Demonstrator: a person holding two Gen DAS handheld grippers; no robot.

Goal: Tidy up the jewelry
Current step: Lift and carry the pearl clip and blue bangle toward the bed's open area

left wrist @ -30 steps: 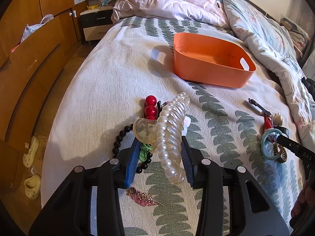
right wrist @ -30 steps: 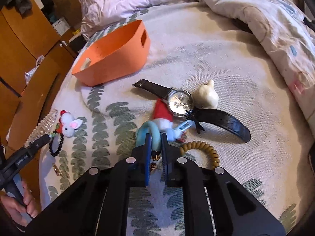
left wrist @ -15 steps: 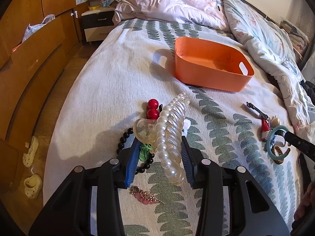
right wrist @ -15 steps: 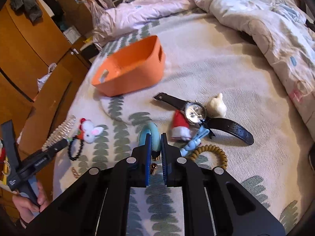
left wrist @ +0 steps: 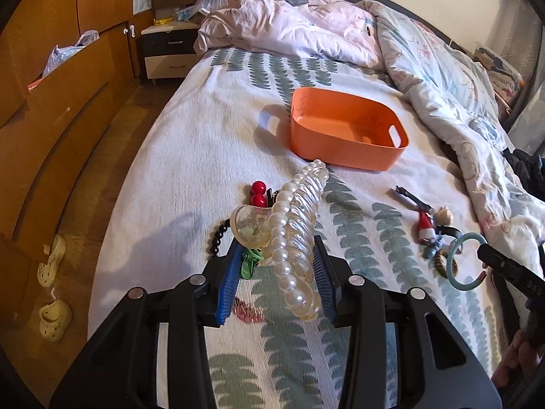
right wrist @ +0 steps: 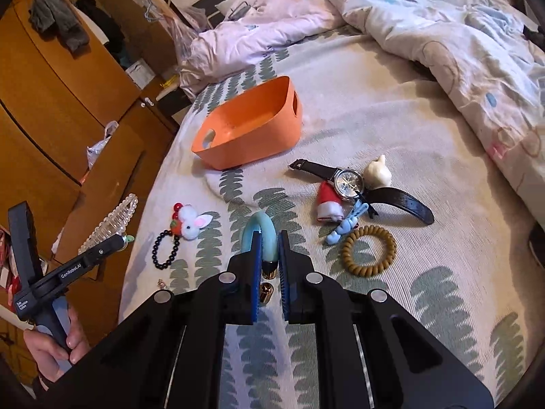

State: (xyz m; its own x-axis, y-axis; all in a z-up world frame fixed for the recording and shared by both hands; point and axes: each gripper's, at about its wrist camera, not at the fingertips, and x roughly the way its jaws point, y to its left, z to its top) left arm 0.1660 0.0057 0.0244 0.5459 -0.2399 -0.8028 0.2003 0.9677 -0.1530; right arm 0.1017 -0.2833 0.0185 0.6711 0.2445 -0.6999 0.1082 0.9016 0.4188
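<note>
My left gripper point(left wrist: 277, 266) is shut on a long clear hair clip lined with pearls point(left wrist: 296, 228) and holds it above the bed; the clip also shows in the right wrist view point(right wrist: 110, 223). My right gripper point(right wrist: 270, 248) is shut on a light blue open bangle point(right wrist: 262, 235) with gold end caps, lifted off the bed; the bangle also shows in the left wrist view point(left wrist: 460, 260). The empty orange basket point(left wrist: 347, 133) stands further up the bed, also in the right wrist view point(right wrist: 248, 129).
On the bedspread lie a black bead bracelet point(right wrist: 165, 248), a white bunny charm point(right wrist: 192, 223), a black-strap watch point(right wrist: 351, 180), a Santa-hat charm point(right wrist: 328, 201), a tan coil hair tie point(right wrist: 369, 250) and a cream figurine point(right wrist: 376, 172). A rumpled duvet point(right wrist: 442, 34) lies right, wooden drawers point(left wrist: 51, 129) left.
Both grippers have risen from the bed with their items. The blue bangle has come off the pile by the watch. The basket now looks nearer in both views.
</note>
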